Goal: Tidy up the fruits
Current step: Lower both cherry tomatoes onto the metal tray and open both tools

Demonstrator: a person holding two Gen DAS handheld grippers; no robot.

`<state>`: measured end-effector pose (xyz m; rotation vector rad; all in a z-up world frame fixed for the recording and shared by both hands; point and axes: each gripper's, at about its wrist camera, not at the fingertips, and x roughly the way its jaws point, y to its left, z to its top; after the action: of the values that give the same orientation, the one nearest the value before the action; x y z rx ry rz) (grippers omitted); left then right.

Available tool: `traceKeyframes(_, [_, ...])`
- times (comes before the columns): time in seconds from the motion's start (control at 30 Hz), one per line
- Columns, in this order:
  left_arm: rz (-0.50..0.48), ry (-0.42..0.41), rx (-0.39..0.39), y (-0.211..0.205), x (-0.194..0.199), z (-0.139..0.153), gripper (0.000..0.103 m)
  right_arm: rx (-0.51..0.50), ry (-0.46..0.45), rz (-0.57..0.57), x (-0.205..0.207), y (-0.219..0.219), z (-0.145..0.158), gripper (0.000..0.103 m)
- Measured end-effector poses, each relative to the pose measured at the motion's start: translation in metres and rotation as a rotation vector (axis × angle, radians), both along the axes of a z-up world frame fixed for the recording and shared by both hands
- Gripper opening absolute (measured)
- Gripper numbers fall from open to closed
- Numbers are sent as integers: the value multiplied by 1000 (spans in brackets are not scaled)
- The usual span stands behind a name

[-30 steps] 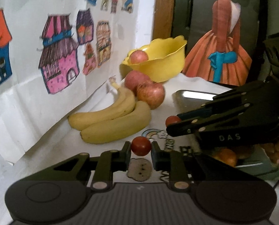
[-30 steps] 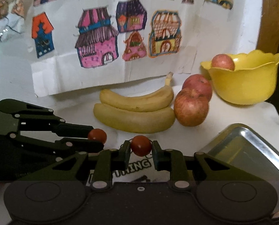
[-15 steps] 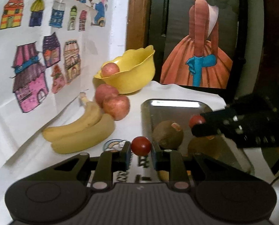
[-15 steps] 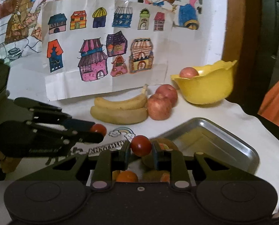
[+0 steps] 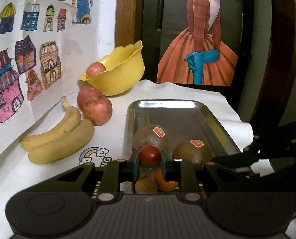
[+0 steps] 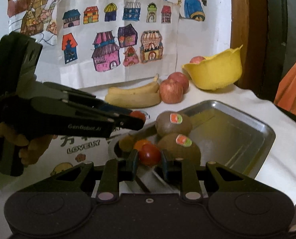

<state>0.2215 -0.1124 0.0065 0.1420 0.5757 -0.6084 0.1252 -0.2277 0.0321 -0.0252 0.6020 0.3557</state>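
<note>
Fruits lay sorted by kind: bananas (image 5: 58, 139) beside the apples (image 5: 94, 107), kiwis (image 6: 173, 123) in the metal tray (image 5: 217, 123). Each gripper (left (image 5: 149, 156), right (image 6: 149, 155)) pinched a cherry tomato (image 5: 149, 155) above the tray's near end; released high, these would likely roll off.

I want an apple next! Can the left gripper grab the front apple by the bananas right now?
Probably not yet. The left gripper is shut on a cherry tomato, so it's full. Otherwise the front apple sits uncovered beside the bananas.
</note>
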Motion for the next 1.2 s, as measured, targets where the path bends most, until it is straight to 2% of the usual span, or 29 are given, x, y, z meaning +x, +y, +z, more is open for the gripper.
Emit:
traceKeyframes(0.33, [9,30,29,-10,2,-10,25,37,31,1,-1,-4,-13,26])
traceKeyframes(0.9, [13,41,22,-12,3,-13,26,49,45,-16,0,-5,-18,29])
traceKeyframes(1.07, [15,44,9,-9,-1,-12,39,38,15,-39,-8,-4,-15,39])
traceKeyframes(1.2, [28,35,-15,-4,-9,-9,58,38,-24,-64,-21,-4,-10,50])
